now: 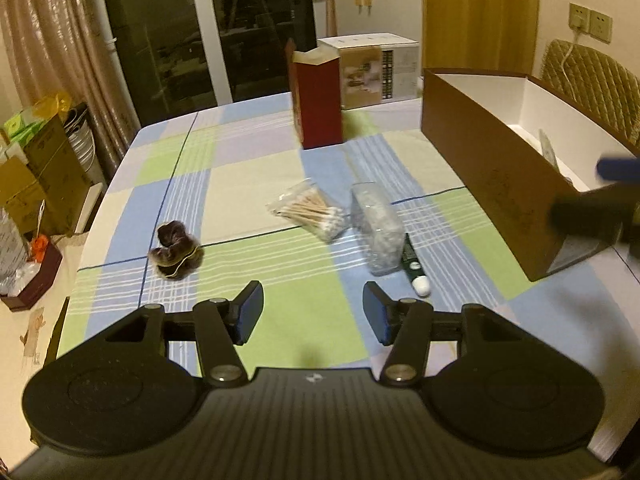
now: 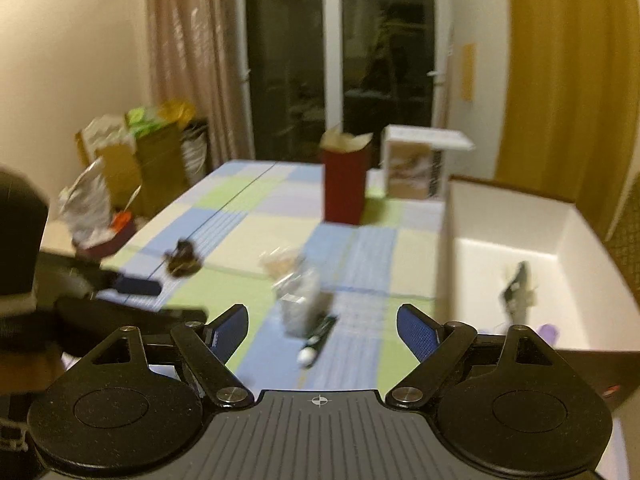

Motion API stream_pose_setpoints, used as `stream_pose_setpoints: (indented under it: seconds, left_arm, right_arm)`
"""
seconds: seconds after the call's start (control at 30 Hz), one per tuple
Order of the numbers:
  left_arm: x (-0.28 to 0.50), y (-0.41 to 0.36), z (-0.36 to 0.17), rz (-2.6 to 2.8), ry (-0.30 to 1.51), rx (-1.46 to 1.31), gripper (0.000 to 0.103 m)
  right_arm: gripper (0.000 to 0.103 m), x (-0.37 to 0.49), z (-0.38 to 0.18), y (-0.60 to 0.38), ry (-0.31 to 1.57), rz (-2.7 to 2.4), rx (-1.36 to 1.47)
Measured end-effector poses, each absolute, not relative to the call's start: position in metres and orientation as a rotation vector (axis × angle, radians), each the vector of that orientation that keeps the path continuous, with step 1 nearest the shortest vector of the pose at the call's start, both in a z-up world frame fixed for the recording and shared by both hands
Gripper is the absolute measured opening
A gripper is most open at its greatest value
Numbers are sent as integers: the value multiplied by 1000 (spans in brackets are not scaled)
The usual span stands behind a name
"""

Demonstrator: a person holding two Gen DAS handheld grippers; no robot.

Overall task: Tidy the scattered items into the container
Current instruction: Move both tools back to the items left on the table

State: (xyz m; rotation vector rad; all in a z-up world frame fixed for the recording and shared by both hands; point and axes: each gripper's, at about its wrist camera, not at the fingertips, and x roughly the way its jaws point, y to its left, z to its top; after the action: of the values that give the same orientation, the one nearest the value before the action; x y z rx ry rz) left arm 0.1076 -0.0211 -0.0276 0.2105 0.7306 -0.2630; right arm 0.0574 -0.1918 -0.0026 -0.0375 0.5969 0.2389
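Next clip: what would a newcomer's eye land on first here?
The checked tablecloth, with a bag of cotton swabs, a clear packet and a dark scrunchie scattered across its middle. At the right stands the long brown box, white inside. Both claws hover empty.

Cotton swabs, clear bag, green tube, brown scrunchie lie beside the brown box.

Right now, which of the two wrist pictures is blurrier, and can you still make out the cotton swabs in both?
Left wrist view: mostly sharp, the bag of cotton swabs reads clearly, though the fisheye bends the brown container. Right wrist view: smeared by motion, the swabs are a pale blur; only its own claw stays crisp.
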Motion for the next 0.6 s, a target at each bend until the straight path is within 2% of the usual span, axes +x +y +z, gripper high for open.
stream_pose_setpoints:
  seconds: [0.23,0.33,0.37,0.4,0.43,0.53,0.6]
  left_arm:
    - [115,-7,-35,-255,757,153,54]
    - [119,-4,-38,-255,764,144,65]
    - [121,-3,-39,-254,766,140,72]
    - [123,-2,-40,-253,768,134,76]
    - [124,0,-42,-250,770,125,81]
    - [131,5,-45,-241,781,101,85]
    - [135,6,-48,-238,786,93,85]
  right_arm:
    - [87,72,-33,-173,652,244,-70]
    - [86,83,-46,-172,674,225,-70]
    - [82,87,-51,-172,684,217,-67]
    - [73,92,-55,-172,698,213,-66]
    - [70,97,-61,-172,714,206,-68]
    - [67,112,-76,-172,735,175,-69]
    - [57,122,-85,-171,751,158,-73]
